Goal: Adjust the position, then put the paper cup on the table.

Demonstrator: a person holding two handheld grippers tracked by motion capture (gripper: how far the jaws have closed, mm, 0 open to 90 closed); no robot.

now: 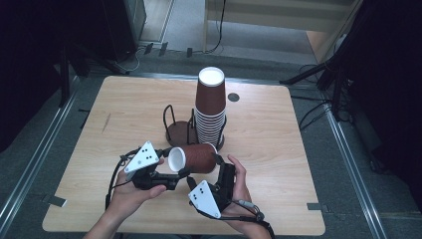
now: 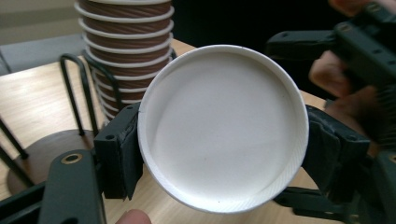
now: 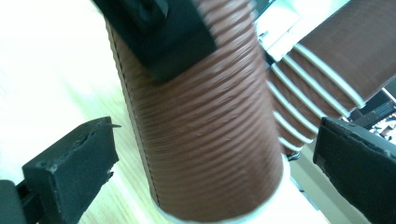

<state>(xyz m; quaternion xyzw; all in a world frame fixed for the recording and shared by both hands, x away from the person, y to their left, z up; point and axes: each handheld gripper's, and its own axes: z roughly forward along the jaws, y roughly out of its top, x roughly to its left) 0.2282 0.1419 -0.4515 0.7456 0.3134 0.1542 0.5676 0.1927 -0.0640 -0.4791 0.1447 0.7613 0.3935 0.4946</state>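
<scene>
Paper cup (image 1: 194, 158), brown ribbed wall, white inside: lies on its side in the air above the table (image 1: 124, 114), near edge, just in front of the wire holder (image 1: 175, 122). Held by the left gripper (image 1: 171, 174); the left gripper view shows the cup's base end (image 2: 223, 128) face-on with one black pad (image 2: 122, 149) pressed to each side of it, so the jaws pinch the cup near its bottom.

Right gripper (image 1: 219, 162): its jaws stand spread, one either side of the cup's wall (image 3: 205, 135) toward the rim, neither pad touching. The right pad (image 3: 359, 163) sits well off the wall; the left pad (image 3: 74, 163) is nearer, with a gap.

Progress, as a judgement: one cup is out and free of the stack (image 1: 210, 112), which stands rims-down in the far bay of the holder. The near bay, with its round brown base, holds nothing. Remaining: a hand-over or re-grip by the right gripper seems likely, then placing the cup. Where it is meant to go cannot be told.

View comparison: the high view gives the layout, both hands, the stack's height, the holder's two bays. The left gripper view gives the grip contact. The right gripper view, somewhat blurred and overexposed at the table side, gives the clearance at the pads.
</scene>
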